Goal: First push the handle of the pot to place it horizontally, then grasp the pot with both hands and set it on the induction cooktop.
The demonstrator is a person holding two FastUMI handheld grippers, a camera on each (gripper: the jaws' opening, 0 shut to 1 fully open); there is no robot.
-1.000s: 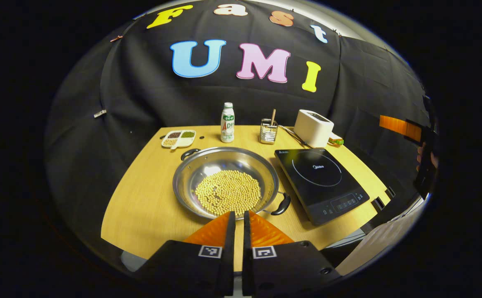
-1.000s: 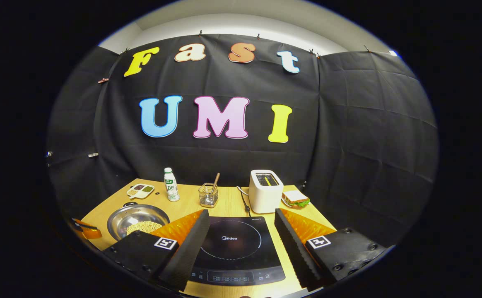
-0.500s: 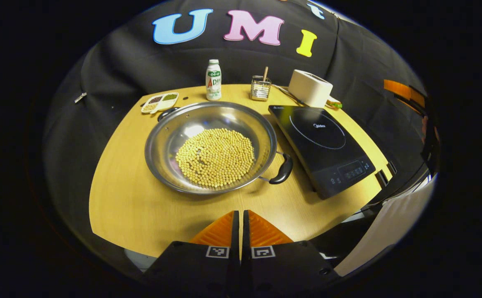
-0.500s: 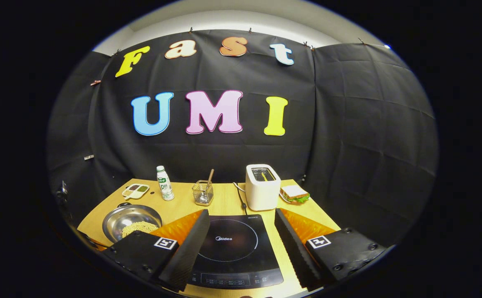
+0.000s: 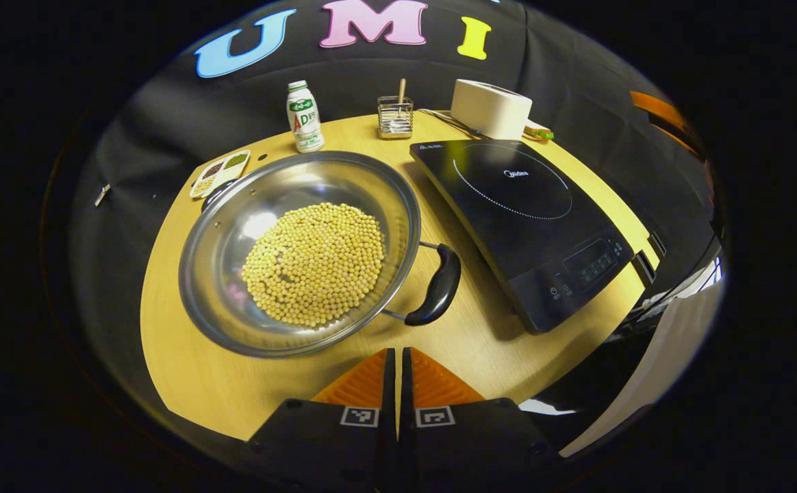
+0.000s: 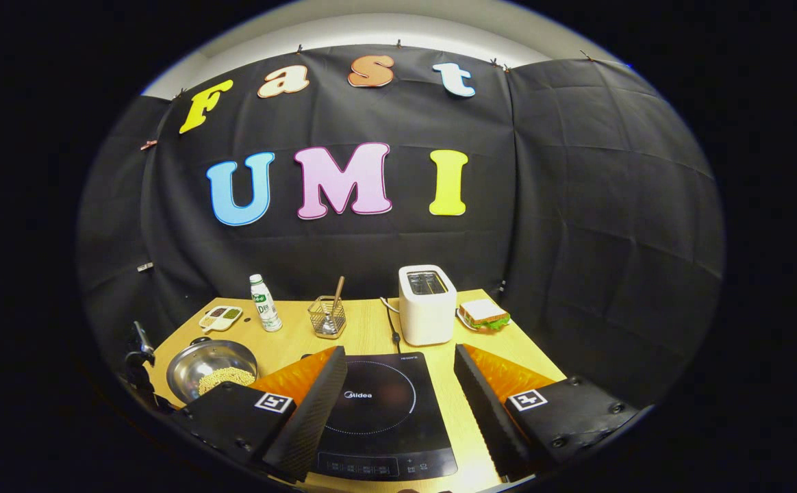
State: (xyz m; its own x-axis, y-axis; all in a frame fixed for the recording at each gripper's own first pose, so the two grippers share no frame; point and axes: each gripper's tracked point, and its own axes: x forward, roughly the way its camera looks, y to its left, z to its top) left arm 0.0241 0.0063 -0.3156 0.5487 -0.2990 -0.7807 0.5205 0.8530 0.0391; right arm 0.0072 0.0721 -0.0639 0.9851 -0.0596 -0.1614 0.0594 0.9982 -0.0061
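A wide steel pot (image 5: 227, 205) (image 6: 210, 356) full of yellow beans sits on the wooden table, left of the black induction cooktop (image 5: 522, 212) (image 6: 378, 411). One black handle (image 5: 436, 284) points toward the near right, the other (image 5: 215, 193) toward the far left, so the handles lie on a diagonal. My left gripper (image 5: 397, 356) is shut with nothing in it, just short of the near handle. My right gripper (image 6: 397, 383) hangs open over the cooktop's front edge, holding nothing. Part of the left gripper (image 6: 140, 349) shows at the left edge of the right gripper view.
At the back of the table (image 5: 186, 383) stand a divided dish of grains (image 5: 219, 171), a white bottle (image 5: 304, 116), a wire holder with a stick (image 5: 396, 115), a white toaster (image 5: 491, 108) and a sandwich (image 6: 482, 313). A cable runs by the toaster.
My left gripper has moved forward and down toward the pot, staying shut, so the near handle looms larger. The right gripper has drifted slightly and stays open.
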